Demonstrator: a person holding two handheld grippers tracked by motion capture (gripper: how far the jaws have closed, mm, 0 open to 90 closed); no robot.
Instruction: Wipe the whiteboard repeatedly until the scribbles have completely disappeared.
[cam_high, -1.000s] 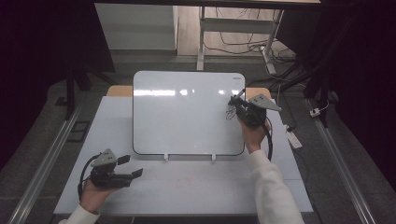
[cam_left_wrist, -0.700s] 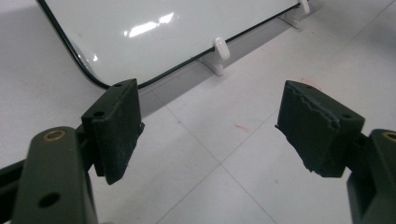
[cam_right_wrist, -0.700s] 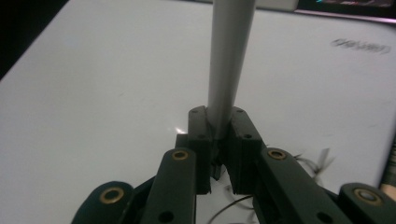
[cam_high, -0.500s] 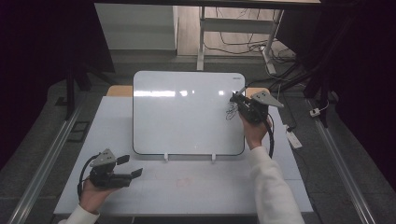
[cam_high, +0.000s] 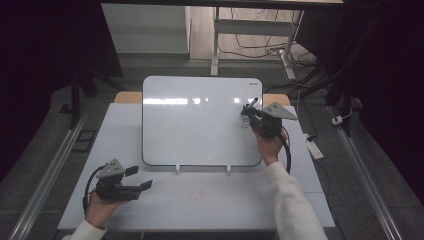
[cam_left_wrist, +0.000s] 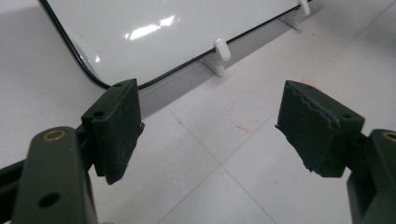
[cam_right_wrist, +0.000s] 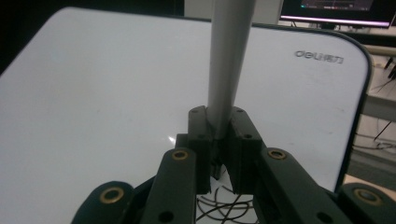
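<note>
In the high view a white table (cam_high: 200, 200) carries a whiteboard (cam_high: 200, 120) that leans on two small white clips (cam_high: 177, 168) at its near edge. The right gripper (cam_high: 248, 111) is held up against the board's right side, near its upper corner, and clamps a marker (cam_high: 252, 104) whose dark end sticks up and to the right of the jaws; a few dark scribbles sit on the board just beside it. The left gripper (cam_high: 140, 178) rests low over the table's near left corner, well apart from the board, its jaws spread and nothing between them. In the left gripper view the left gripper (cam_left_wrist: 210, 135) shows its two black pads wide apart over bare table, with faint red marks (cam_left_wrist: 243, 128) on the surface between them; the whiteboard's rounded corner (cam_left_wrist: 93, 77) and a white clip (cam_left_wrist: 223, 51) lie beyond. In the right gripper view the right gripper (cam_right_wrist: 218, 135) has its jaws almost together, pressed on the grey barrel of the marker (cam_right_wrist: 229, 60), which rises straight up out of the frame. The whiteboard (cam_right_wrist: 93, 93) spreads behind it, a printed logo (cam_right_wrist: 318, 56) near its far right corner, and thin dark pen lines (cam_right_wrist: 219, 205) show on the surface just below the jaws.
</note>
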